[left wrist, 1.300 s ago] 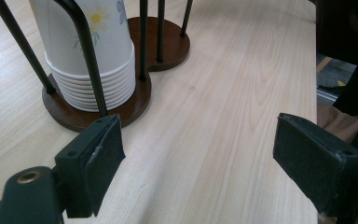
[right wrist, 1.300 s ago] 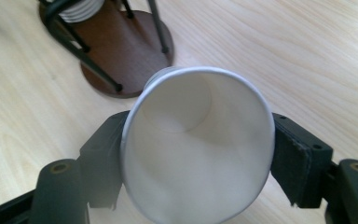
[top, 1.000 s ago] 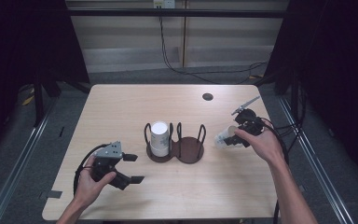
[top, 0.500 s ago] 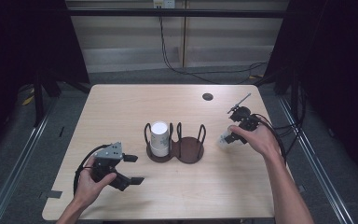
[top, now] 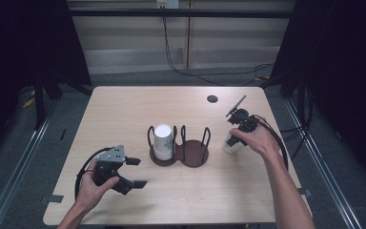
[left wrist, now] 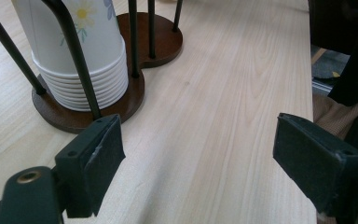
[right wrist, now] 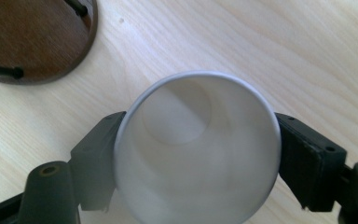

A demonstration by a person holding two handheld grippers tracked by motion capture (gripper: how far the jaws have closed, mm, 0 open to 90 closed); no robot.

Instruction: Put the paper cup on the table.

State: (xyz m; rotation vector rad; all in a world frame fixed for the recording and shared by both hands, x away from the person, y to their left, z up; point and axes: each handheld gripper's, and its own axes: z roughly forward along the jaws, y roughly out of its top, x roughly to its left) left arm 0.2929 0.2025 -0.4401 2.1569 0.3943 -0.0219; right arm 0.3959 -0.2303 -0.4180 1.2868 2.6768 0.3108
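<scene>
A single white paper cup (right wrist: 198, 149) is held between the fingers (right wrist: 95, 156) of the right gripper (top: 232, 139), its open mouth turned toward that gripper's camera and its round bottom visible deep inside; one finger is pressed against each side of the wall just below the rolled rim. Beyond the fingers, up and to the left in the right gripper view, the empty half of the dark brown wooden two-ring cup holder (top: 193, 152) lies on the pale wood counter (top: 124, 114), apart from the cup. The cup is judged to be very light, thin-walled and easily crushed, so only a gentle squeeze is called for; the stiffest place to be gripped is near the rim, where the rolled edge resists denting, and the smooth wall may slip if the hold is too loose. The left gripper (top: 132, 172) is held with its fingers (left wrist: 91, 170) spread wide and nothing between them; just ahead of its left finger stands the stack of white flower-printed paper cups (left wrist: 81, 51), nested within the holder's black wire uprights.
</scene>
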